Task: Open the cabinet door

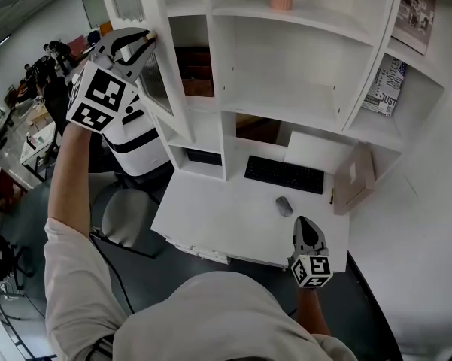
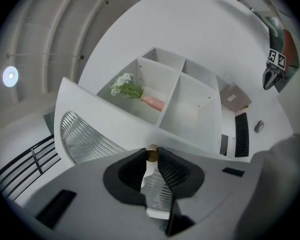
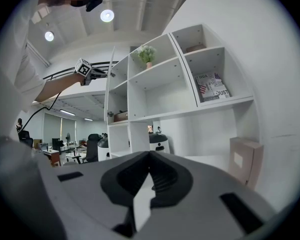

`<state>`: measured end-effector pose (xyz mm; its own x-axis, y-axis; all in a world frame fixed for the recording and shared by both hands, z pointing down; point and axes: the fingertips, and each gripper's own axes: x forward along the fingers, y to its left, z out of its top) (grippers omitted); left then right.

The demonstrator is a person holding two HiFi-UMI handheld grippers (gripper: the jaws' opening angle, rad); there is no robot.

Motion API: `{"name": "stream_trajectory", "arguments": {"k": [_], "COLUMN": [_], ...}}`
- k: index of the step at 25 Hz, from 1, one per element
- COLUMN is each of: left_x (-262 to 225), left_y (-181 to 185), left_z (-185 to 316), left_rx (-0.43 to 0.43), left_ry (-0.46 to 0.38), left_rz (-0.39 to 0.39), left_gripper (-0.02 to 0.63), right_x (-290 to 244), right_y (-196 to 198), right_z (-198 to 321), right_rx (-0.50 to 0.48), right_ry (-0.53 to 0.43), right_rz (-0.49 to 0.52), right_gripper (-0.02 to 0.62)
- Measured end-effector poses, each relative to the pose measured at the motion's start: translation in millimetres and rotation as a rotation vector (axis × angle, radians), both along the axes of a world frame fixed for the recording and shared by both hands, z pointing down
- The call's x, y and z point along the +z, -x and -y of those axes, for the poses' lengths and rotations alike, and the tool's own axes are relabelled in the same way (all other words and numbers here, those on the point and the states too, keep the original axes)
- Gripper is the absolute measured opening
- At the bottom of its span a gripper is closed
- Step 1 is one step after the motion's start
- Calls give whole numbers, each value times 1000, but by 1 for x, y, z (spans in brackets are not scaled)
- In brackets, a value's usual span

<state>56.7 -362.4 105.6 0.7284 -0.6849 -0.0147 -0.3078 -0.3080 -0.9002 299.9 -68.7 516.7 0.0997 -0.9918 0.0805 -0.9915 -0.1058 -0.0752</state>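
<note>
- The magazine (image 1: 386, 87) on the right shelf (image 1: 425, 66) carries the word "JUST".
- Seen from the right tool, this magazine (image 3: 213, 87) also shows "USA".

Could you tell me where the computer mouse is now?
In the head view, the mouse lies on the white desk between the keyboard and the right gripper.

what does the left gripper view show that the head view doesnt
Only the left gripper view: flowers in the vase, and the left claw clamped on the gold knob of the door. Only the head view: magazines and a chair. Both: the vase, keyboard, mouse, box, right claw.
</note>
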Motion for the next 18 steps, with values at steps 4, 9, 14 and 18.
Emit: {"name": "stream_trajectory", "arguments": {"k": [4,9,14,18], "left_x": [0,1,1,1], "left_y": [4,16,31,45], "left_z": [-1,-6,-11,-14], "left_rx": [-6,-1,-20,-50], "left_ry": [1,7,-6,-23], "left_rz": [14,12,42,78], "left_gripper": [72,72,72,72], "right_x": [-1,1,0,0], "right_y": [3,6,8,15], "right_z": [7,9,11,15], "right_rx": [-19,-31,-41,-58], "right_ry": [0,4,3,5], "right_rz": [-1,-1,-4,-8], "right_gripper": [3,4,3,3]}}
